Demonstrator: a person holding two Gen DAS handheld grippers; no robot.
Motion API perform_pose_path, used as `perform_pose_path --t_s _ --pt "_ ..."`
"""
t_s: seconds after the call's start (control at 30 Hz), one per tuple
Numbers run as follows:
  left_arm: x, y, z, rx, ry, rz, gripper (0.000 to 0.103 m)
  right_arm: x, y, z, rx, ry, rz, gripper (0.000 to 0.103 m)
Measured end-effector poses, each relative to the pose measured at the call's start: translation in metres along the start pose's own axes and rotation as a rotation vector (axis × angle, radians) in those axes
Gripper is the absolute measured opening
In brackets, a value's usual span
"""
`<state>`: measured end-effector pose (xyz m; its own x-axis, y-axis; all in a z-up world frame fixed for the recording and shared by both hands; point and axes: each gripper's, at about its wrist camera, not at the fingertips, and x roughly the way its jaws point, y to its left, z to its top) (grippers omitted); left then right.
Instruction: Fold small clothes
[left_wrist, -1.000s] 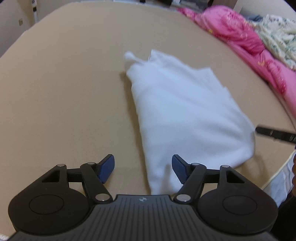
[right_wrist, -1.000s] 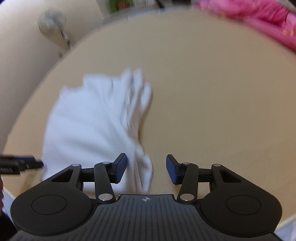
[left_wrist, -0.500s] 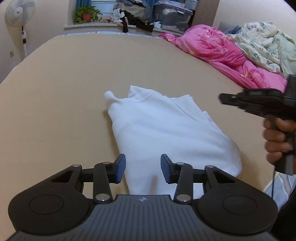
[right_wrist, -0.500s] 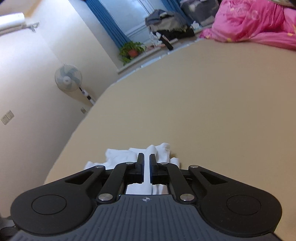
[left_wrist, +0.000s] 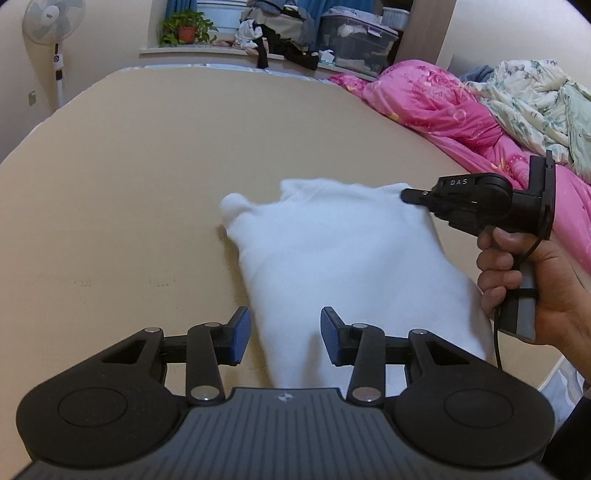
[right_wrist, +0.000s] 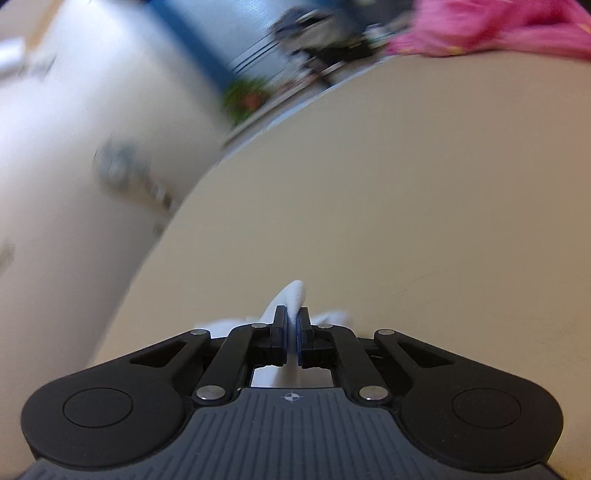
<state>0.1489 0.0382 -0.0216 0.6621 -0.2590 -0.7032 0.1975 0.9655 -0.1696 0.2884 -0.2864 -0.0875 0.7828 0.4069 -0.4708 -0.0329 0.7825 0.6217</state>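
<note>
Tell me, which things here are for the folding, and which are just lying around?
For the folding: white garment, right gripper pinching its corner, left gripper open over its near end.

Lying around: pink quilt, fan, plant, storage box.

The right-wrist view's background is motion-blurred. The left gripper's body (left_wrist: 284, 424) hides the cloth's (left_wrist: 343, 258) near end.

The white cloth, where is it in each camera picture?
Left wrist view: the white cloth lies mid-picture on the tan surface, its far right corner pinched by the right hand-held gripper.
Right wrist view: only a white tuft pokes out between the shut fingers, low centre.
Shared landmark: the potted plant, blurred here.
</note>
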Motion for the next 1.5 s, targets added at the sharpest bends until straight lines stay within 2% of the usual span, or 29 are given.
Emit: perform_pose_path --t_s 0.07,0.13,0.2,0.23,0.27,0.33,0.37,0.47,0.53,0.57,0.6,0.63,0.67,0.73,0.8,0.83,0.87,0.9,0.93,0.97,1.0,1.07,1.1,1.17,1.3,1.33,1.37,1.43,1.5 --pt "0.008 -0.005 -0.001 0.028 0.027 0.012 0.047 0.001 -0.006 -0.003 -0.022 -0.004 -0.08 0.004" --pt "0.021 -0.01 -0.007 0.087 0.1 0.067 0.049 0.008 -0.015 -0.007 -0.011 0.049 -0.132 0.006" --pt "0.027 -0.009 -0.012 0.098 0.152 0.089 0.05 0.009 -0.019 -0.007 0.037 0.098 -0.148 0.017" --pt "0.026 -0.007 -0.012 0.09 0.157 0.087 0.05 0.0 -0.014 -0.006 0.028 0.077 -0.156 0.025" --pt "0.023 -0.006 -0.01 0.083 0.153 0.081 0.05 -0.009 -0.008 -0.004 0.004 0.049 -0.162 0.025" --pt "0.017 -0.002 -0.008 0.054 0.136 0.066 0.049 -0.034 0.011 0.0 -0.064 -0.002 -0.143 0.026" --pt "0.012 0.0 -0.005 0.036 0.115 0.049 0.049 -0.043 0.017 -0.001 -0.088 -0.001 -0.119 0.027" --pt "0.0 -0.002 -0.004 0.026 0.056 -0.005 0.049 -0.066 0.035 -0.007 -0.162 0.1 -0.049 0.031" --pt "0.004 -0.005 -0.007 0.05 0.075 0.001 0.049 -0.074 0.04 -0.02 -0.209 0.187 -0.026 0.031" --pt "0.013 -0.007 -0.012 0.076 0.124 0.031 0.049 -0.075 0.039 -0.029 -0.237 0.241 -0.051 0.031" --pt "0.023 -0.008 -0.018 0.104 0.185 0.072 0.051 -0.073 0.036 -0.04 -0.265 0.294 -0.12 0.031" --pt "0.03 -0.008 -0.025 0.123 0.23 0.103 0.052 -0.07 0.029 -0.051 -0.283 0.347 -0.205 0.038" --pt "0.029 -0.007 -0.027 0.122 0.234 0.113 0.051 -0.071 0.02 -0.061 -0.267 0.38 -0.239 0.051" --pt "0.014 -0.008 -0.024 0.11 0.171 0.082 0.05 -0.088 0.015 -0.066 -0.189 0.366 -0.23 0.05" --pt "-0.001 -0.009 -0.024 0.112 0.109 0.039 0.05 -0.108 0.024 -0.068 -0.209 0.319 -0.216 0.048" --pt "-0.002 -0.01 -0.027 0.12 0.118 0.04 0.05 -0.119 0.031 -0.072 -0.255 0.299 -0.212 0.048" --pt "0.006 -0.013 -0.033 0.145 0.169 0.063 0.051 -0.124 0.035 -0.08 -0.29 0.303 -0.214 0.047" --pt "0.016 -0.016 -0.04 0.177 0.234 0.1 0.053 -0.122 0.036 -0.082 -0.318 0.327 -0.228 0.045" --pt "0.02 -0.018 -0.047 0.206 0.256 0.143 0.058 -0.121 0.03 -0.09 -0.339 0.37 -0.279 0.047" --pt "0.016 -0.021 -0.048 0.228 0.238 0.176 0.06 -0.119 0.027 -0.093 -0.337 0.412 -0.359 0.049" --pt "0.008 -0.023 -0.046 0.226 0.221 0.176 0.059 -0.126 0.019 -0.096 -0.296 0.418 -0.394 0.052" --pt "-0.017 -0.024 -0.044 0.187 0.161 0.152 0.063 -0.15 0.019 -0.092 -0.216 0.367 -0.371 0.05" --pt "-0.029 -0.025 -0.044 0.181 0.128 0.162 0.068 -0.162 0.027 -0.093 -0.232 0.332 -0.385 0.049" --pt "-0.057 -0.034 -0.045 0.162 0.049 0.211 0.088 -0.192 0.046 -0.096 -0.326 0.221 -0.409 0.049" --pt "-0.105 -0.059 -0.052 0.147 -0.037 0.277 0.098 -0.25 0.065 -0.099 -0.354 0.057 -0.333 0.053" --pt "-0.116 -0.067 -0.054 0.147 -0.061 0.282 0.103 -0.264 0.072 -0.105 -0.367 0.025 -0.315 0.06" --pt "-0.129 -0.074 -0.058 0.141 -0.086 0.288 0.103 -0.268 0.082 -0.112 -0.383 0.003 -0.309 0.07" --pt "-0.148 -0.087 -0.061 0.125 -0.098 0.295 0.103 -0.281 0.094 -0.122 -0.41 -0.039 -0.311 0.085" --pt "-0.163 -0.096 -0.068 0.095 -0.105 0.296 0.103 -0.29 0.102 -0.134 -0.422 -0.059 -0.299 0.089"
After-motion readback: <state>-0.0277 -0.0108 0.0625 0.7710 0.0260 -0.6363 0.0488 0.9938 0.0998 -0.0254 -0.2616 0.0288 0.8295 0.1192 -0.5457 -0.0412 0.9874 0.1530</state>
